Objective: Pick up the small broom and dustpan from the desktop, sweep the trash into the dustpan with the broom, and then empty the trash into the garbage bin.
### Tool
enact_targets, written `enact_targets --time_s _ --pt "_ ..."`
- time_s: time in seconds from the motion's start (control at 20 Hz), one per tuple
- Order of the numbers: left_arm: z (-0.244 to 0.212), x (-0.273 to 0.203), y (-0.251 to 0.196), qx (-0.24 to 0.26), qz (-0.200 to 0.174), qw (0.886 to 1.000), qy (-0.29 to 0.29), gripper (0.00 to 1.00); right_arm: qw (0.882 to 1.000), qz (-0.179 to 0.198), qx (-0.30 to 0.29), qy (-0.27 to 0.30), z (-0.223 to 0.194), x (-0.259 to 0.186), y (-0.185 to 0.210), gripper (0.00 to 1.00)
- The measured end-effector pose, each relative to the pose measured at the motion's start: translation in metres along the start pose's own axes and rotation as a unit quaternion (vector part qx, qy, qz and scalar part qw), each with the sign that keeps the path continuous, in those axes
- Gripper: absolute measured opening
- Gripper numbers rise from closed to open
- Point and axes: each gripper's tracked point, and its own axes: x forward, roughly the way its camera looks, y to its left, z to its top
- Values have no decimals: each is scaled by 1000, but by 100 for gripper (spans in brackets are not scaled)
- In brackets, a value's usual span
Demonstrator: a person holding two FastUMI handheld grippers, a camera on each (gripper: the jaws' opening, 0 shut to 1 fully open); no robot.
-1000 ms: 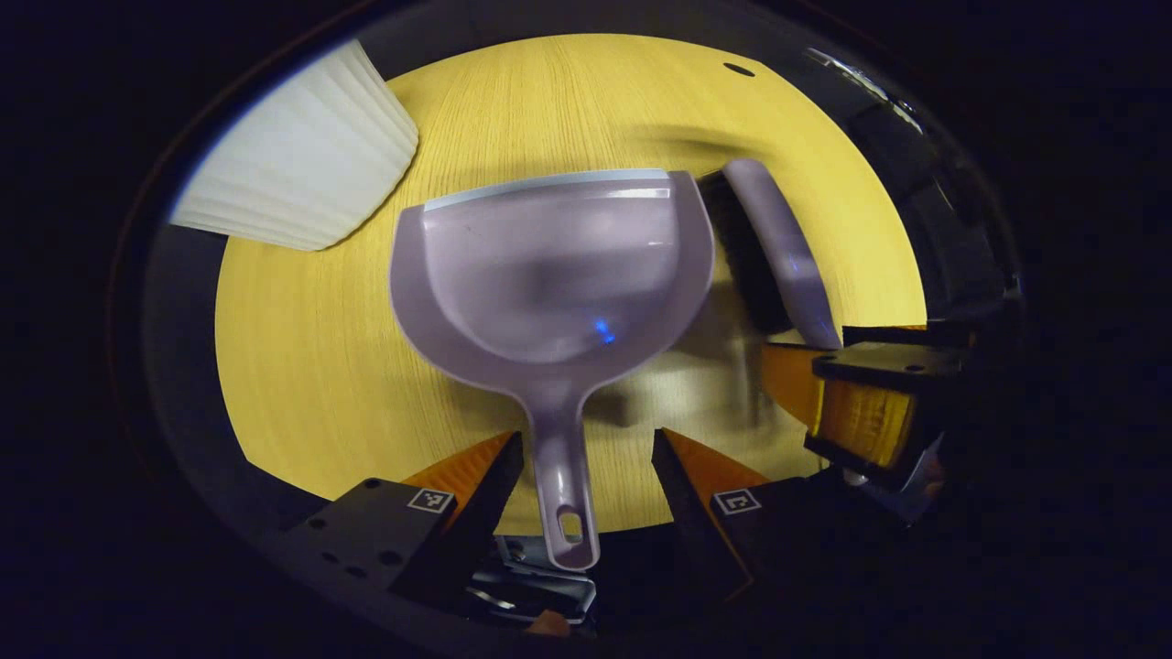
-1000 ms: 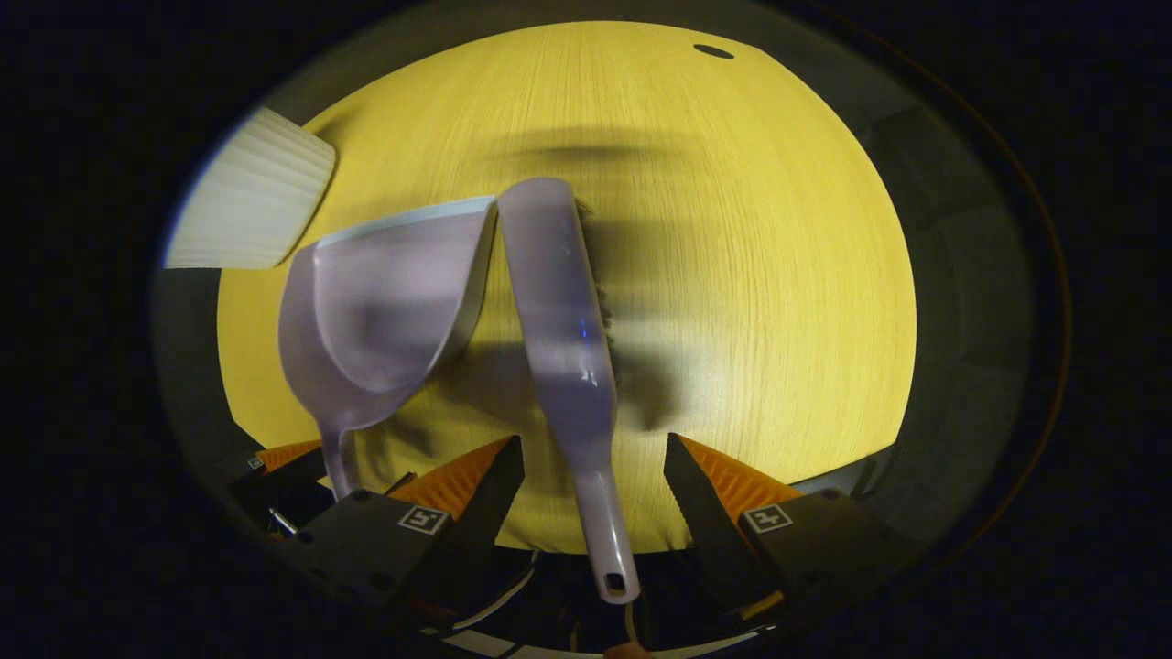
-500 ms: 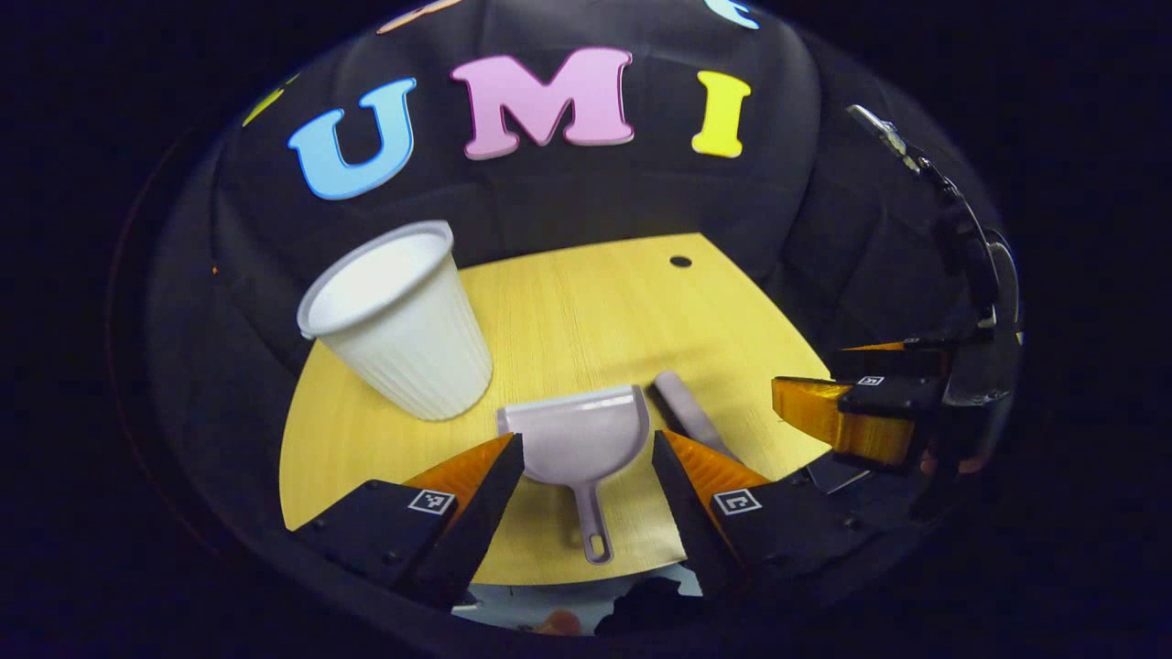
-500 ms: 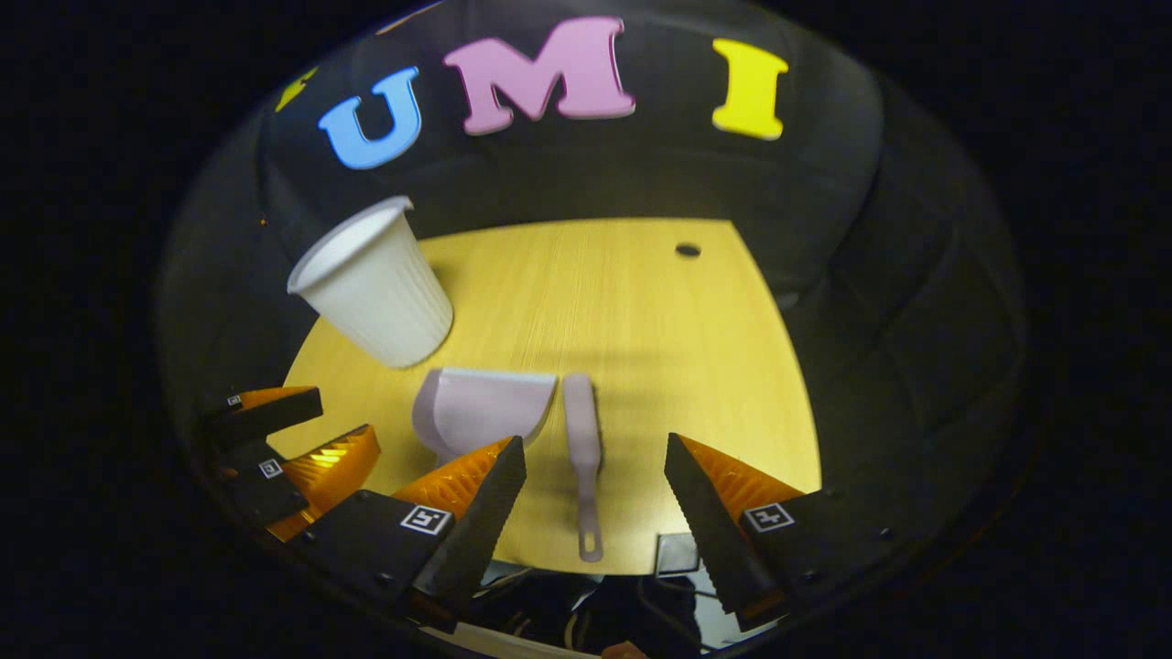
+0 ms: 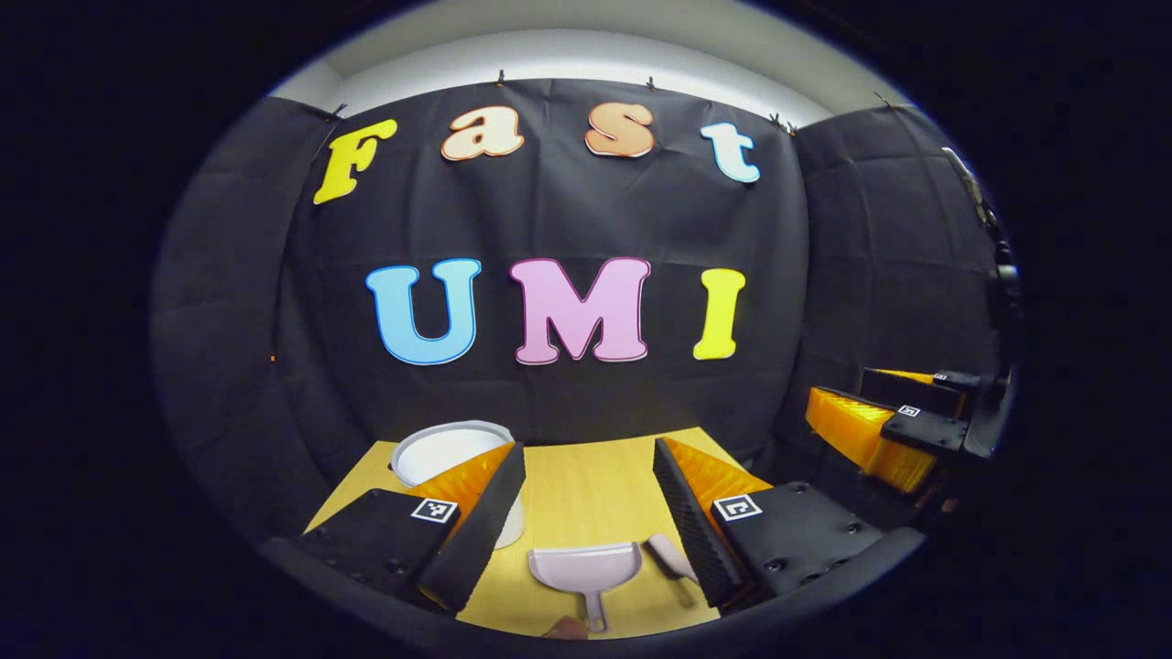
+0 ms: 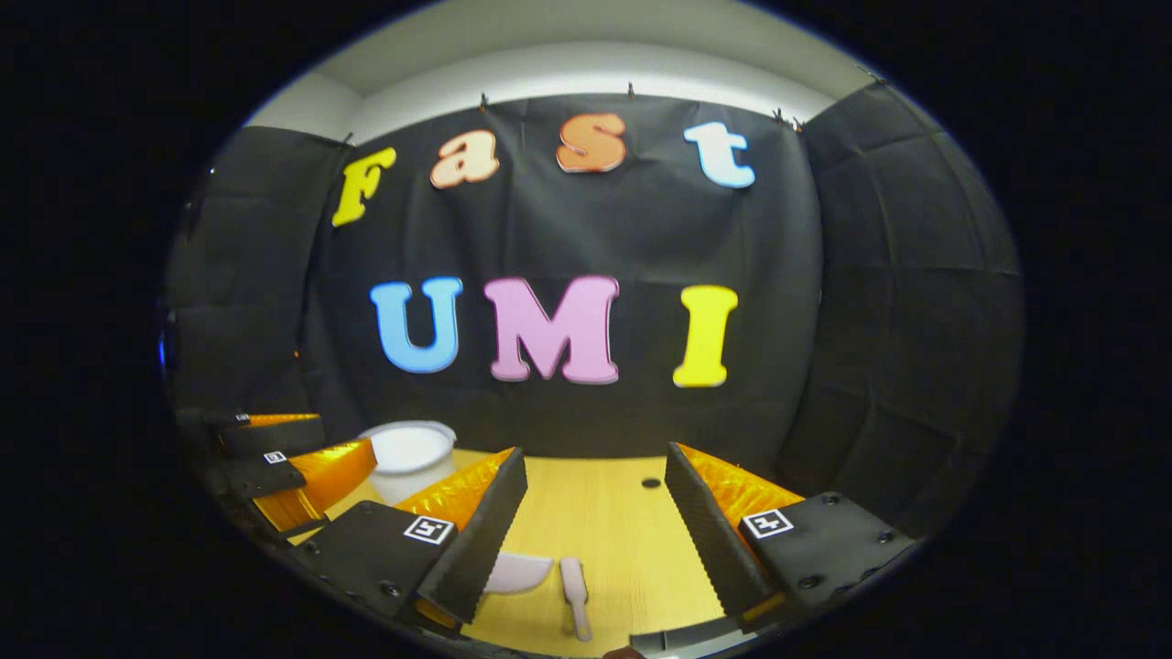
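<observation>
Both your grippers, left [image 5: 586, 499] and right [image 6: 595, 503], gape empty above the desk [image 6: 632, 549], where dustpan [image 5: 586, 567] and broom [image 6: 575, 586] lie beside the bin [image 6: 407, 458].

Dim, sharp frames, fisheye-bowed edges

Both views face the booth wall, sharing the desktop [image 5: 586, 494] below.

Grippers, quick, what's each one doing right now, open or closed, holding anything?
Left gripper: open, fingers spread wide, holding nothing; the dustpan lies on the desk below.
Right gripper: open, holding nothing; the broom lies on the desk.
</observation>
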Motion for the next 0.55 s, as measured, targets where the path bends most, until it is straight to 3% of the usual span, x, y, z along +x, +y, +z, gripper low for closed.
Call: enact_targets --time_s 0.1,0.25,0.4,0.45,0.55 --pt "28 -17 10 -16 19 998 -50 82 999 6 -12 -38 -4 5 1 98" --pt "48 -48 20 9 67 994 -87 82 998 23 -1 -54 -3 11 0 98" --pt "51 -53 10 23 75 991 -105 82 997 31 19 -61 -4 9 3 98" --pt "49 -55 13 20 83 991 -102 81 997 35 26 -58 -4 11 1 92" --pt "48 -55 7 0 72 993 -94 81 997 35 30 -60 -4 15 -3 92"
